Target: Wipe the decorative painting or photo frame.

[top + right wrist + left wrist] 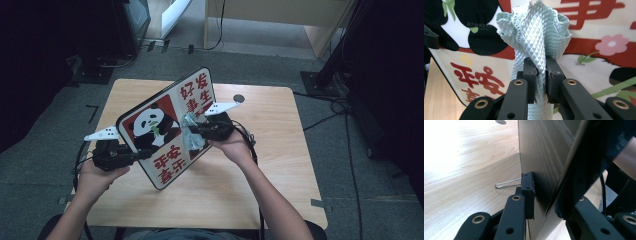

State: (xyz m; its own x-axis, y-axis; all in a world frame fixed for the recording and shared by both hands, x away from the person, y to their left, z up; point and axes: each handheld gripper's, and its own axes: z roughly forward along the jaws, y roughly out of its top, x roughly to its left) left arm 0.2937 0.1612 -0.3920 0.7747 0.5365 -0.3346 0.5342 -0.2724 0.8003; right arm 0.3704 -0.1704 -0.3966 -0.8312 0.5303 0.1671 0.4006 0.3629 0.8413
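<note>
The left gripper [142, 154] clamps the panda board's [167, 127] edge between narrowed jaws; the right gripper [540, 75] pinches a pale-green cloth [534, 32] tightly against the board's face.

The rounded rectangular panda-print board [167, 127] carries red Chinese characters: 好, 发, 事, 生 along its far end, and 平安喜乐 beside the panda toward its near corner. Faint grey lettering on the panda's black patch is too small to read.

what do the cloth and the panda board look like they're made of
Cloth: pale green, likely microfibre, with a fine diamond weave and slight sheen. Board: thin and stiff with a smooth glossy printed face; its plain back shows faint ridges, so maybe corrugated plastic or card.
</note>
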